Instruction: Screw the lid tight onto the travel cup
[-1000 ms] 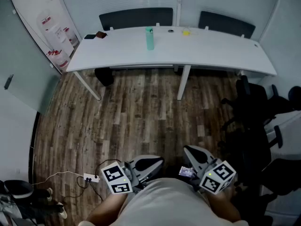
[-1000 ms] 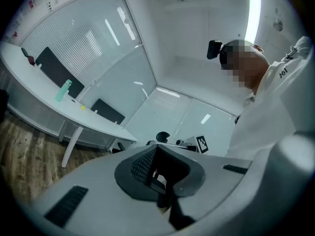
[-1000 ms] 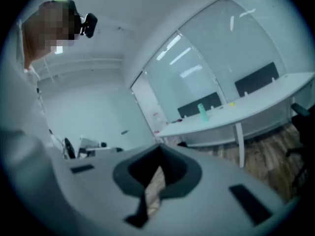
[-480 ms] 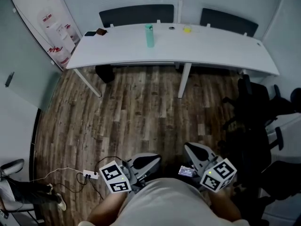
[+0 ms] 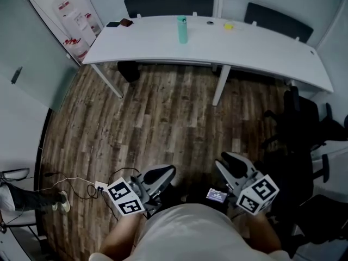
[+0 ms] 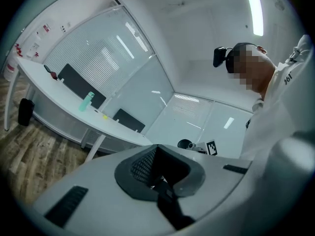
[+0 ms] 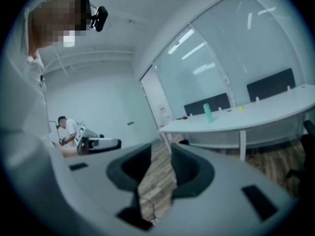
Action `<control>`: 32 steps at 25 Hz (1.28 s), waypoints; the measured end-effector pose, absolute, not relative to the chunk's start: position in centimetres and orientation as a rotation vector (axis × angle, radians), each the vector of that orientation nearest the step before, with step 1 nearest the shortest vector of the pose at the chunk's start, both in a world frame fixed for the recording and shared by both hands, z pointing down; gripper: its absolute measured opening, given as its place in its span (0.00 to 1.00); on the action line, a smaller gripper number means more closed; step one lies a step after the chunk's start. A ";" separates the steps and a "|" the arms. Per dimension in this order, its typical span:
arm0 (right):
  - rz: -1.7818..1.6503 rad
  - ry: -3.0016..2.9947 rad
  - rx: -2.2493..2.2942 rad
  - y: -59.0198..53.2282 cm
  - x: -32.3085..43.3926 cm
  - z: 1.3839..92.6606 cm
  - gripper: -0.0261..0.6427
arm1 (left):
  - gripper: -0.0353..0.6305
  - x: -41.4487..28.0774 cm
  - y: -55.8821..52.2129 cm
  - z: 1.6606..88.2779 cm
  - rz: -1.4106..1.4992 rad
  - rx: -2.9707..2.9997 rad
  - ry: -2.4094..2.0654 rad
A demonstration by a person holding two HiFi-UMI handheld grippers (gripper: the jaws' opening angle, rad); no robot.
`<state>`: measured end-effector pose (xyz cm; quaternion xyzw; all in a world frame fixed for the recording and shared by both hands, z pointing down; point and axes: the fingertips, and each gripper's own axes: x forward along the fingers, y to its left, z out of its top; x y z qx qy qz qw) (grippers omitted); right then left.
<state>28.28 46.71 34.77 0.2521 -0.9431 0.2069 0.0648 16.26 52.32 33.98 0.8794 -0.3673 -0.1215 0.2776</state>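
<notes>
Standing well back from the white table, you carry the left gripper closed and empty, the right gripper with jaws just parting on nothing; approach the green travel cup, upright at twelve o'clock, before reaching.

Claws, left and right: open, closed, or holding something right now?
Left claw: closed, empty.
Right claw: open, empty; its jaws have just been opening.

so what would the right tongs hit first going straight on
Nothing close: the right tongs, jaws just opened further and empty, face open wood floor, then probably the end of the white table; depth is unclear.
</notes>
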 end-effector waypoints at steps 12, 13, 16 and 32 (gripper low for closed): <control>0.616 -2.821 0.764 38.7 21.4 35.9 0.25 | 0.08 8.4 44.9 36.3 -0.312 2.303 -1.089; 0.617 -2.819 0.776 37.6 20.5 35.9 0.25 | 0.08 7.6 43.9 36.4 -0.307 2.306 -1.083; 0.596 -2.809 0.802 34.5 17.5 35.8 0.26 | 0.08 4.9 40.7 36.2 -0.284 2.336 -1.052; 0.554 -2.783 0.952 21.0 10.6 35.9 0.31 | 0.09 -2.9 27.7 37.3 -0.220 2.361 -1.008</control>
